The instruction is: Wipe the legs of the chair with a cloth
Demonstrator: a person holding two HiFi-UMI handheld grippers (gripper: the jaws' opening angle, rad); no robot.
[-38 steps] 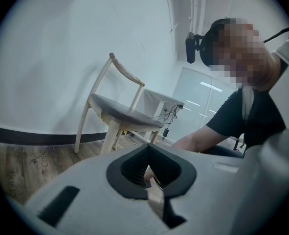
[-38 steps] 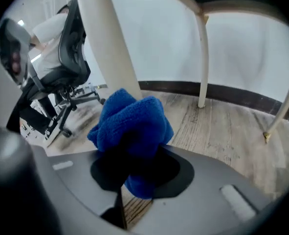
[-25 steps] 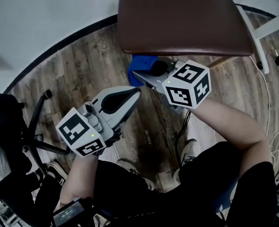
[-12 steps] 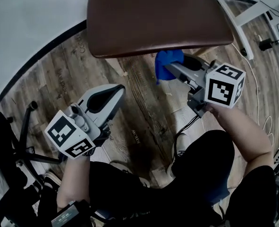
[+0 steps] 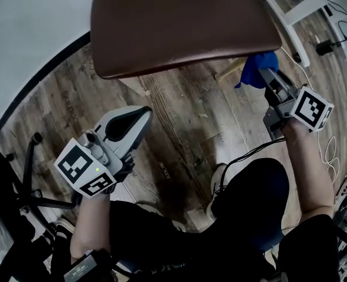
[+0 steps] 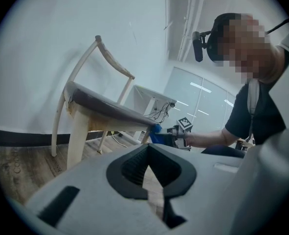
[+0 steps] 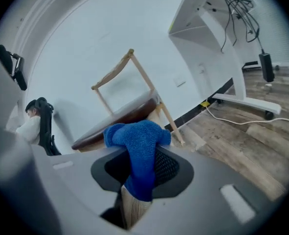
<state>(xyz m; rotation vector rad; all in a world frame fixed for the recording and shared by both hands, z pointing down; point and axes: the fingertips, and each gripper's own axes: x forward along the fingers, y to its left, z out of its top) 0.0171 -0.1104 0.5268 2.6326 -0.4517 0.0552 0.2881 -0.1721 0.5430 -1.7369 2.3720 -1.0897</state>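
**A:** Where is the crumpled blue terry cloth (image 7: 138, 146)?

**B:** It is in the right gripper (image 7: 137, 173). The jaws are pinched onto the middle of the cloth. A bunched wad spills over the top of them and a shorter tail hangs below.

**A:** And where is that in relation to the chair?

**B:** In the head view the wad sits under the corner of the brown padded chair seat (image 5: 185, 22) nearest the person's right. That puts it right at the top of the pale wooden chair leg (image 5: 229, 70). In the left gripper view cloth and leg appear to meet, but I can't tell whether the cloth is pressed on.

**A:** How does the cloth look?

**B:** It is deep blue, nubbly and folded over itself, with no flat face showing.

**A:** What about the other claw?

**B:** The left gripper (image 6: 149, 153) is held low over the wood-plank floor (image 5: 185, 122), well apart from the chair and pointing towards it. Its jaws are closed tip to tip with nothing between them. Only floor shows through the gap behind the tips.

**A:** And the chair itself?

**B:** It stands upright near the white wall (image 5: 26, 22), with a curved pale backrest rail (image 6: 112, 58). Beside it is a white metal desk frame (image 7: 242, 104), and a white cable (image 7: 247, 123) lies on the floor near the frame.
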